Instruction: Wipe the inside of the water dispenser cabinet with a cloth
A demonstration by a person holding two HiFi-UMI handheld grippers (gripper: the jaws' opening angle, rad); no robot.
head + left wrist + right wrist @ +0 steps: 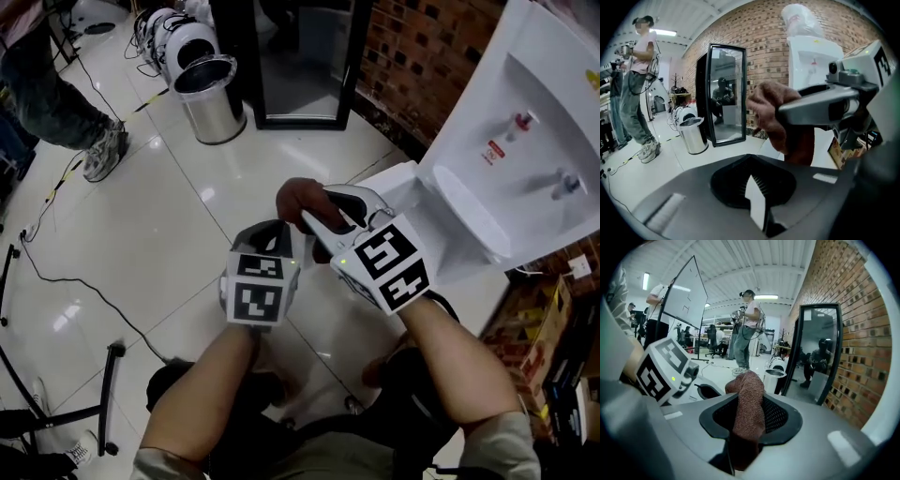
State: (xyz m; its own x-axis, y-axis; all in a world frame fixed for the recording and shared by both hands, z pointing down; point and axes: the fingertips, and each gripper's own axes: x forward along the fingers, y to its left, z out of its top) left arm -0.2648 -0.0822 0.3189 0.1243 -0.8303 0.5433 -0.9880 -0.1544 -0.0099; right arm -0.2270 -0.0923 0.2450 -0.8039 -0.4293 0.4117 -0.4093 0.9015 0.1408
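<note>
- The cloth [298, 199], brown and bunched, is gripped in the jaws of the right gripper [319, 221], with its end poking out past the tips.
- It is in the air above the floor [187, 216], near the white water dispenser [525, 141] and touching no part of it.
- The left gripper [272, 232] sits just beside the right one, its jaws clenched together on nothing.
- We judge the wiping not yet begun. No view shows the cabinet's inside, and we cannot tell whether its door is open.
- Everything is left to do: reach the lower cabinet, get the cloth inside, and rub its surfaces.
- We have room on the floor side, where the metal bin [211, 98] and the dark-framed mirror [300, 56] stand well apart from us. The brick wall [422, 56] and the dispenser's jutting tap ledge hem in the other side.
</note>
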